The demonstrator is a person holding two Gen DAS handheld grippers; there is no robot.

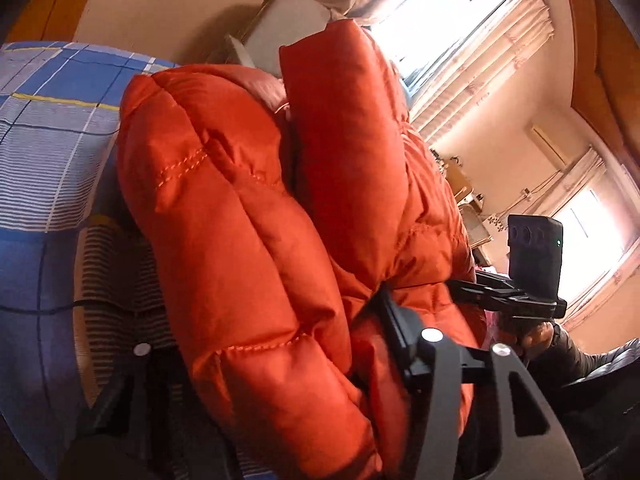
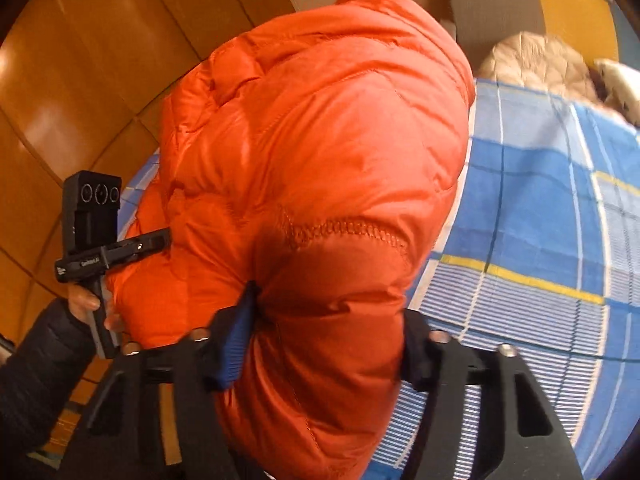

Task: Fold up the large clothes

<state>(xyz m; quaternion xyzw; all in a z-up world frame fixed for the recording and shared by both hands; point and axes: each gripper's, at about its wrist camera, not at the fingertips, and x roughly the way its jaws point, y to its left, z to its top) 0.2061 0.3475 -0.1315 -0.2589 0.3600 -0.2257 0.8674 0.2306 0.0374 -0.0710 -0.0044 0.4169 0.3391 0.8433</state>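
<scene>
Over checked bedding, both tools pinch the orange jacket.

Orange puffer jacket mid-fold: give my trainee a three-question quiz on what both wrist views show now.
1. True or false: the orange quilted puffer jacket lies spread flat on the blue plaid bedsheet.
2. Which gripper has fabric between its fingers? A) left gripper only B) right gripper only C) both
3. Fill in: beyond the sheet's far edge, in the right wrist view, lies a ____-coloured padded garment.

Key: 1 false, it is bunched up and raised between the grippers. 2 C. 3 beige.
</scene>
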